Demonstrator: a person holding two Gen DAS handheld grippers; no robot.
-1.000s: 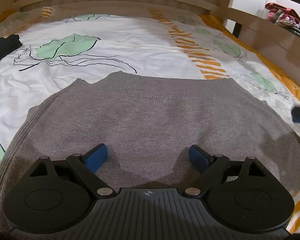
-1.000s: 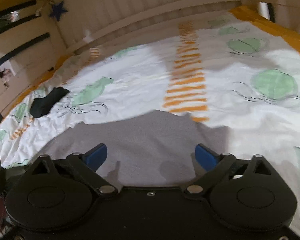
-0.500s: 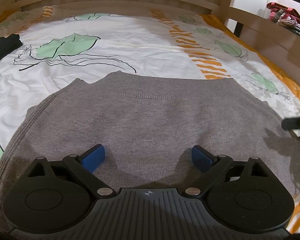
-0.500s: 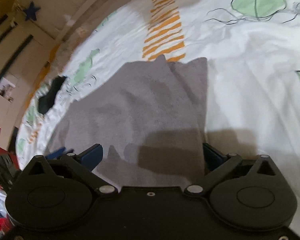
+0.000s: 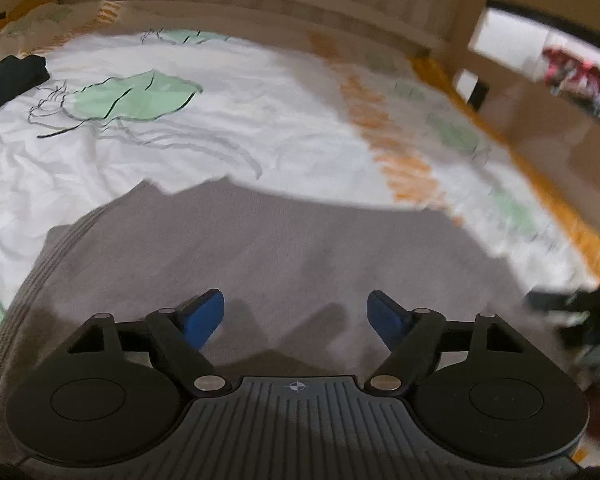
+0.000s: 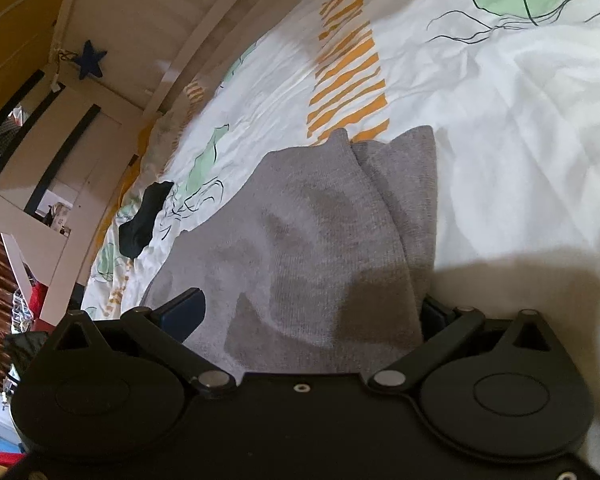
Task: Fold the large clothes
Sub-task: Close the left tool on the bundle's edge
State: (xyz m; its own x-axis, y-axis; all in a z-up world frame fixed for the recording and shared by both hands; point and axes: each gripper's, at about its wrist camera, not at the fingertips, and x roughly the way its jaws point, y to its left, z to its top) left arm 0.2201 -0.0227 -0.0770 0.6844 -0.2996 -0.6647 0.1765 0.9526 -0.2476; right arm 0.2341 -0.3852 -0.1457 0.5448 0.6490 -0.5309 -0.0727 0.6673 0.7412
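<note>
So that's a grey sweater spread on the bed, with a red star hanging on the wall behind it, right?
Nearly. The star is dark blue, not red; the right wrist view shows it. The grey sweater does lie spread on the bed.

The left tongs (image 5: 296,314) narrow over the grey sweater (image 5: 284,248); the right tongs (image 6: 312,312) now straddle its folded edge

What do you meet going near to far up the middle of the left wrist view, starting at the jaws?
Left gripper, jaws open → grey sweater lying flat → white bedsheet with a green leaf print → wooden bed rail at the far edge.
</note>
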